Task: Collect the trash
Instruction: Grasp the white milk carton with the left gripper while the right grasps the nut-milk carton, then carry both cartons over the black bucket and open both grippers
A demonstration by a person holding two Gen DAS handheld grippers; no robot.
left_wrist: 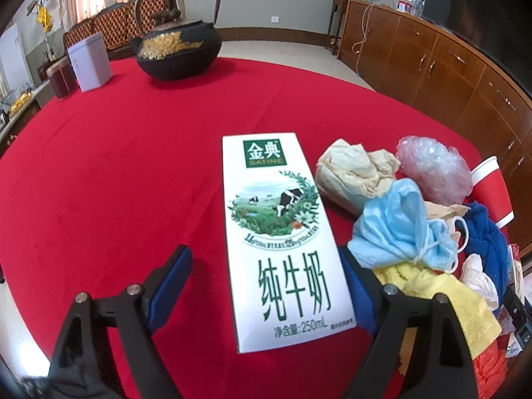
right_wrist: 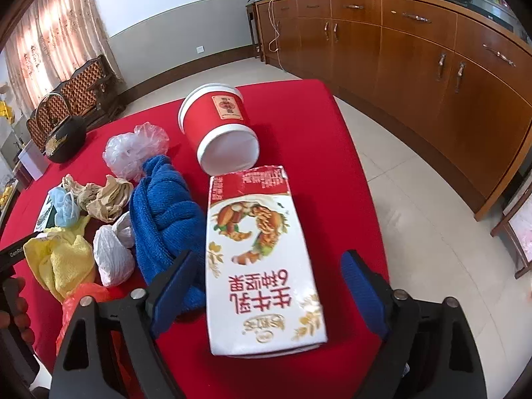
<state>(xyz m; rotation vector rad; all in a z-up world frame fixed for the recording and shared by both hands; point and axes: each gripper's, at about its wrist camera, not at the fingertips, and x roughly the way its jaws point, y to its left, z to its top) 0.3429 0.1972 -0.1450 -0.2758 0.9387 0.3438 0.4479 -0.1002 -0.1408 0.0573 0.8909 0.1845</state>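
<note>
1. Here, nearest the left wrist camera, the left gripper point(left_wrist: 266, 272) stands wide apart around the lower end of a white milk carton point(left_wrist: 282, 232) lying flat on the red tablecloth point(left_wrist: 116, 166); the right pad is just beside the carton's edge, the left pad has bare cloth between it and the carton, and nothing is gripped.
2. Nearest the right wrist camera, the right gripper point(right_wrist: 272, 282) straddles a second carton point(right_wrist: 259, 256), white with a red end, also lying flat; the jaws are open, with a gap on the right side, while on the left side I cannot tell whether pad and carton touch.
3. Left of that carton a blue towel point(right_wrist: 163, 212) touches its long side, leaving no room there; to the right the cloth is bare up to the table edge point(right_wrist: 362, 179).
4. Beyond lie a yellow cloth point(right_wrist: 63, 259), white crumpled bags point(right_wrist: 113, 252), a blue face mask point(left_wrist: 395, 229), tan crumpled paper point(left_wrist: 352, 173) and a clear plastic bag point(left_wrist: 432, 166), packed close together.
5. A red paper cup point(right_wrist: 219, 126) lies on its side, its mouth touching the second carton's far end.
6. Farther off, the cloth left of the milk carton is open.
7. At the far edge stand a black kettle point(left_wrist: 179, 46) and a white tin point(left_wrist: 89, 63).
</note>
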